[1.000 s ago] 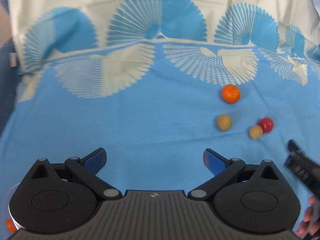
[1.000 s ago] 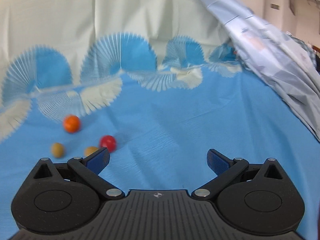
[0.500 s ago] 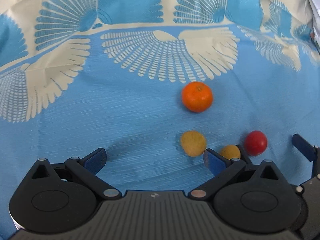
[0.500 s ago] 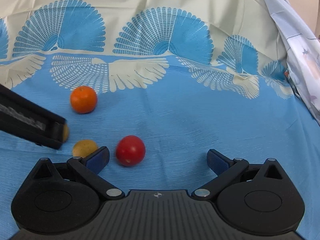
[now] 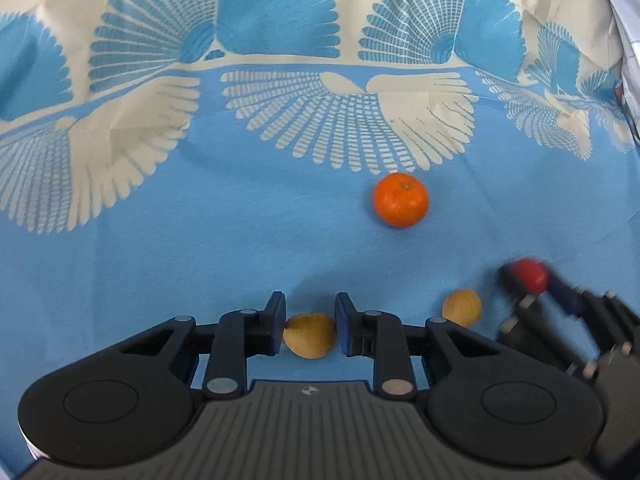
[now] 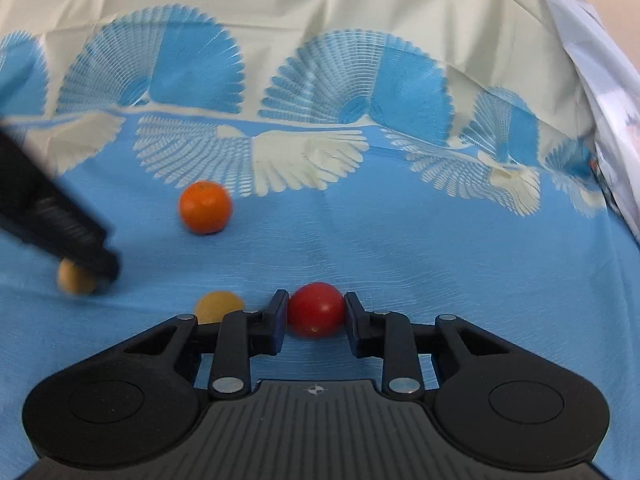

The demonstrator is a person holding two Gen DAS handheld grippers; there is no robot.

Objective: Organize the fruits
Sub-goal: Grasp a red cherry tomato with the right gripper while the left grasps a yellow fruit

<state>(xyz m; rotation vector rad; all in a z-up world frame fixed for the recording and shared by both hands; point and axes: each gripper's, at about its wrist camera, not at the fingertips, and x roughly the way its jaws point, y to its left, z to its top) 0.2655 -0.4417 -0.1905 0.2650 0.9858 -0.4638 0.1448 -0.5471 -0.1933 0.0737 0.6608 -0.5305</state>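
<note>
The left claw (image 5: 310, 320) has just closed on a yellow fruit (image 5: 310, 336). The right claw (image 6: 316, 312) has just closed on a round red tomato (image 6: 316, 310).

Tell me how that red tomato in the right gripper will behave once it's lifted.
The red tomato looks smooth and glossy, so it may slip between the right gripper pads. Its thin skin could bruise under a hard squeeze. Being round, it would probably roll across the blue cloth if dropped.
</note>
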